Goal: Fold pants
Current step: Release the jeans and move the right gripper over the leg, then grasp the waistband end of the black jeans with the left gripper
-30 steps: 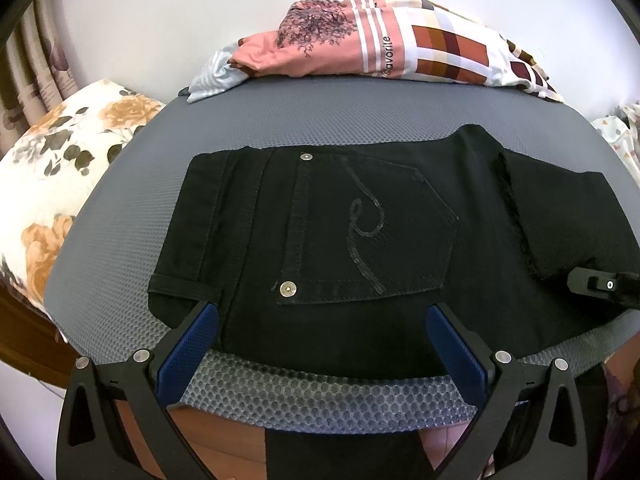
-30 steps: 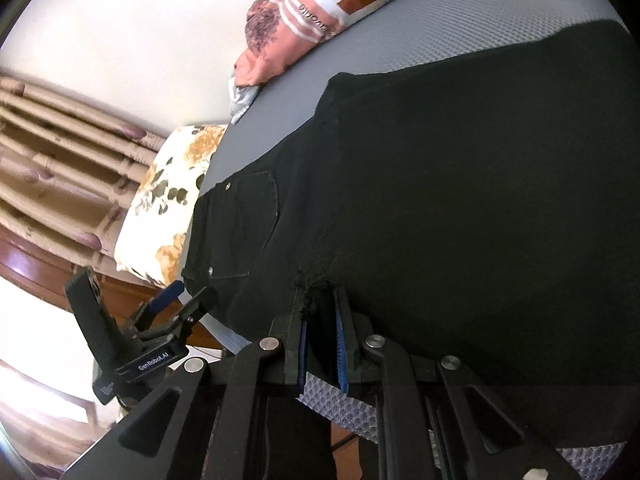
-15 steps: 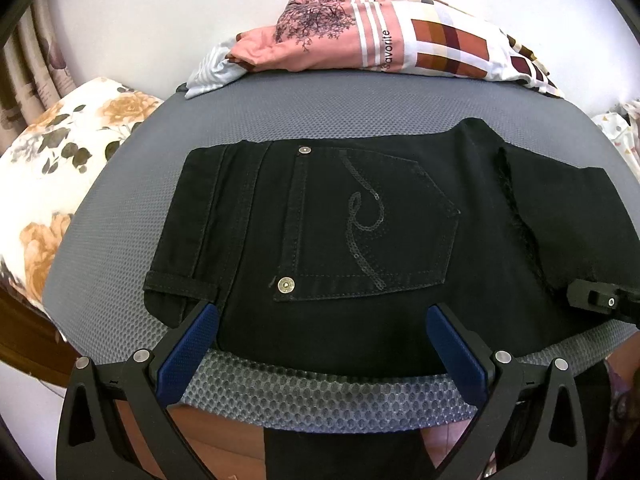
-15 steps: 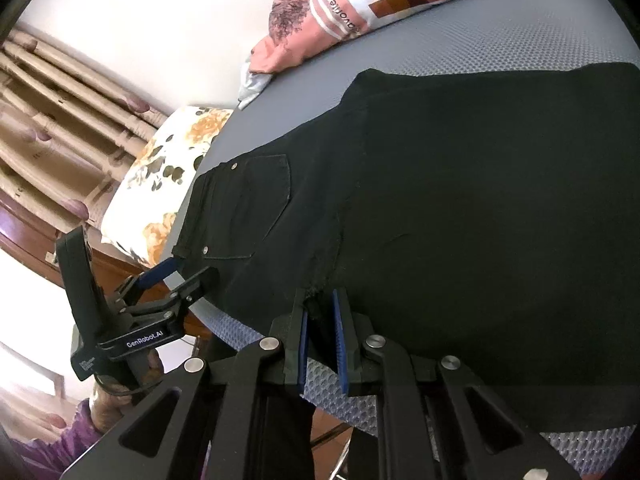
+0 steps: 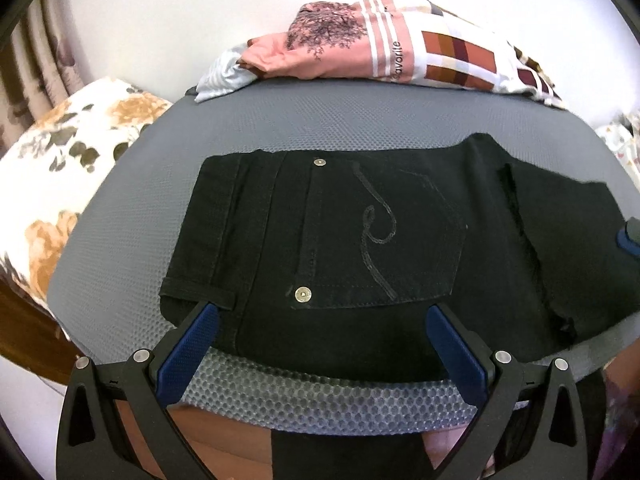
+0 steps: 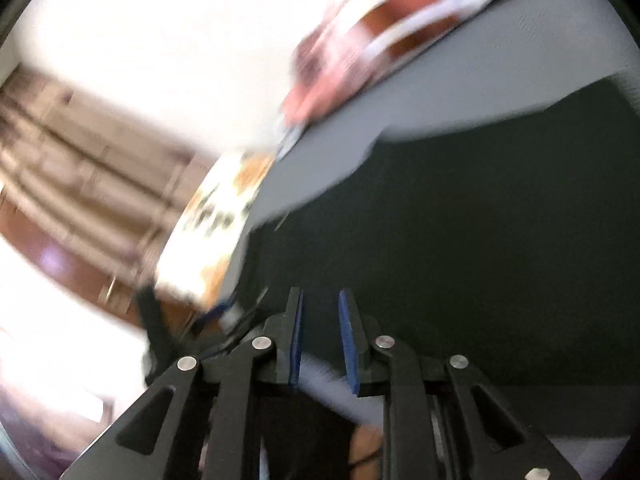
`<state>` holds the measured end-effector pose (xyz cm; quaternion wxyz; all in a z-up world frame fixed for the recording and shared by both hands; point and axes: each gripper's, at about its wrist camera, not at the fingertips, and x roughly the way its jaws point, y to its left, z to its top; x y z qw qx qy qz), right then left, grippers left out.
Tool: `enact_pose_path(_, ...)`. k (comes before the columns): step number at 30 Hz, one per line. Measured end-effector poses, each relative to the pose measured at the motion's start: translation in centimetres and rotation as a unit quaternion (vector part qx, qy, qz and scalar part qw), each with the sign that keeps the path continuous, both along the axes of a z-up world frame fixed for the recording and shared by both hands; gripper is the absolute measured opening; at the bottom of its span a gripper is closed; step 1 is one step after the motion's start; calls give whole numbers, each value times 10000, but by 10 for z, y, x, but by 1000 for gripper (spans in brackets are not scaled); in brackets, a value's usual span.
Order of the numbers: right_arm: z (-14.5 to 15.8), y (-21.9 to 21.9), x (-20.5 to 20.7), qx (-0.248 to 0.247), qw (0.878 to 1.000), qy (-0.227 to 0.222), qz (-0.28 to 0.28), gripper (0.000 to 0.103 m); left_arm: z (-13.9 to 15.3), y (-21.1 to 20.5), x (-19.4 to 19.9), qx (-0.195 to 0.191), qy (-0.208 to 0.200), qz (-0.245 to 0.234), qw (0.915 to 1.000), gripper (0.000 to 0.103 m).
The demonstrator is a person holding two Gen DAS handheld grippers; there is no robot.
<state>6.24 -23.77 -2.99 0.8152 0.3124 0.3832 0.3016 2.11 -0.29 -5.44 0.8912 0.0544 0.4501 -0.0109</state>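
Note:
The black pants (image 5: 360,248) lie flat on the grey mesh surface (image 5: 320,120), back pocket up, with the leg part folded over at the right. My left gripper (image 5: 320,328) is open and empty, its blue pads straddling the pants' near edge. In the blurred right wrist view the pants (image 6: 480,240) fill the right side. My right gripper (image 6: 322,320) has its pads slightly apart over the pants' near edge, with nothing clearly between them. Its tip shows at the far right of the left wrist view (image 5: 630,238).
A pile of pink and checked clothes (image 5: 392,56) lies at the back of the surface. A floral pillow (image 5: 60,168) sits to the left, with curtains behind it. The near edge of the surface (image 5: 320,392) runs just below the pants.
My right gripper has let go of the pants' frayed edge and parted a little; it is moving fast, so its view is blurred. The left gripper has barely moved.

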Motion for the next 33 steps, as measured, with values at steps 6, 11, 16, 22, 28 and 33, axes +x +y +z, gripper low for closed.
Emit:
enact_pose_path(6,-12,-57,-11,-382,9956,146,-844,19,0,6,3,-238,116,158,9995,103)
enact_pose_path(11,-22,-20,-18,-690,9969,87,-372,19,-1,11,4,-257,124,282,9992,103)
enact_pose_path(16,-15,40,-28,-1587,9854,-417,447,19,3,21,7,-362,131,415,9984,103)
enact_pose_path(22,-26,72,-27,-2374,9673,-489,748,19,32,57,9,-3,-232,722,9971,103)
enact_pose_path(28,-28,74,-30,-2361,9680,-442,728,19,41,139,12,-1060,167,1297,9857,103)
enact_pose_path(33,-31,65,-27,-2049,9753,-352,746,25,14,186,9,-2438,585,1415,9577,102)
